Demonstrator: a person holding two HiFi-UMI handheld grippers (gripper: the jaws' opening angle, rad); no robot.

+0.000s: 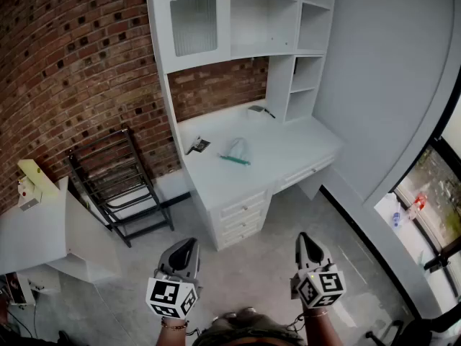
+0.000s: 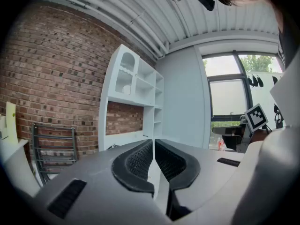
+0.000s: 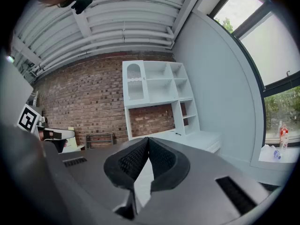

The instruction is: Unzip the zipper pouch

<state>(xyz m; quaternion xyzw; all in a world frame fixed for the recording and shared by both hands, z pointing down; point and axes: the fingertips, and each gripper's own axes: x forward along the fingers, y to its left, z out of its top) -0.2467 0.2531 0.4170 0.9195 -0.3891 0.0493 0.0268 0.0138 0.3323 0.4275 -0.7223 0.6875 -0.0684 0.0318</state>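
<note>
A clear zipper pouch [image 1: 236,151] with a green zip strip lies on the white desk [image 1: 288,150], far ahead of me in the head view. Both grippers hang low over the floor, well short of the desk. My left gripper [image 1: 189,244] is shut and holds nothing; its jaws meet at the tips in the left gripper view [image 2: 153,142]. My right gripper [image 1: 305,238] is shut and empty too, with its dark pads pressed together in the right gripper view [image 3: 148,140]. The pouch is too small to make out in either gripper view.
The desk has a drawer stack [image 1: 243,218] and a white shelf unit [image 1: 238,20] against a brick wall. A small dark item [image 1: 199,146] and another [image 1: 261,109] lie on the desk. A black metal rack [image 1: 119,182] leans left of it. A white counter [image 1: 36,229] stands at far left.
</note>
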